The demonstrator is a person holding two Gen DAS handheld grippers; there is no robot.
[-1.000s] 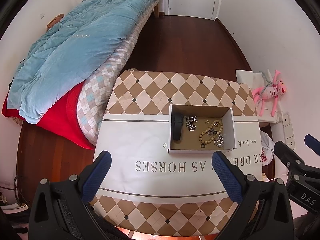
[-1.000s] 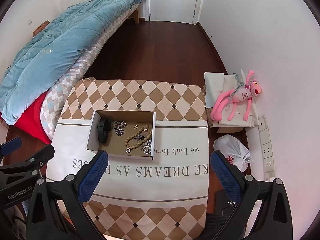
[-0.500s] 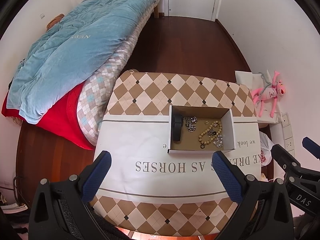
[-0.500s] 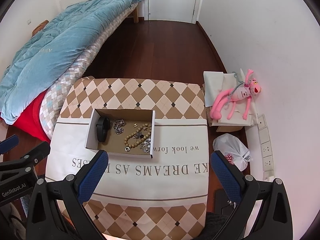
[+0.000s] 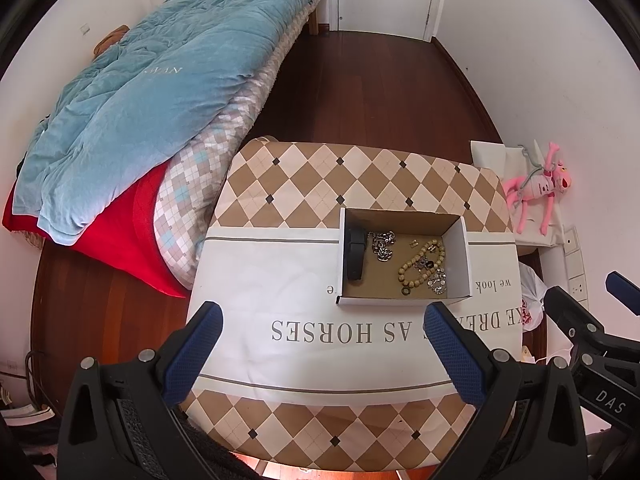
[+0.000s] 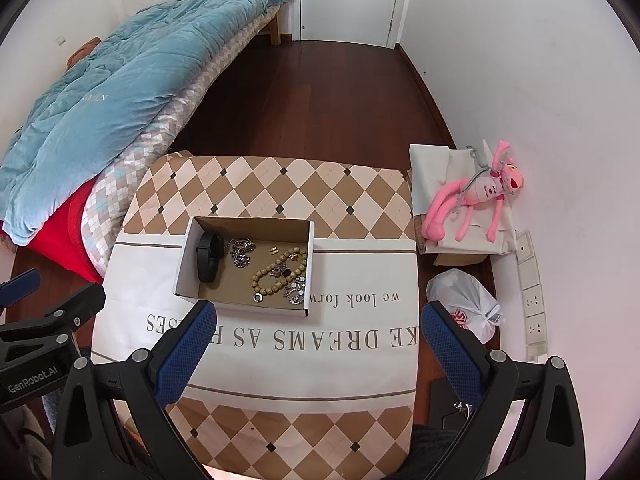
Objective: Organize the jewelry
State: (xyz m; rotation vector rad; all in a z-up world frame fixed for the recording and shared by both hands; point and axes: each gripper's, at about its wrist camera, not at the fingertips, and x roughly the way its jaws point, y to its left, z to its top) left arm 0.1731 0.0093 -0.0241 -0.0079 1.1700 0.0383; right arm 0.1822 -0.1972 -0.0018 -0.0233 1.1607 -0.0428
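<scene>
Jewelry sits gathered in the cardboard box [image 5: 402, 256] on the worktop [image 5: 280, 280]: black band [image 5: 355, 254], bead bracelet [image 5: 420, 266], silver chain [image 5: 383, 245]. Over the last second only the views drifted slightly; nothing was moved. Left claw [image 5: 322, 354] and right claw [image 6: 318, 354] hang spread and empty.

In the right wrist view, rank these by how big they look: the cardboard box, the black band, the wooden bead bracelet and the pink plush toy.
Largest to smallest, as they appear:
1. cardboard box
2. pink plush toy, though it sits lower, on the floor, so farther off
3. wooden bead bracelet
4. black band, close to the bracelet in size
</scene>
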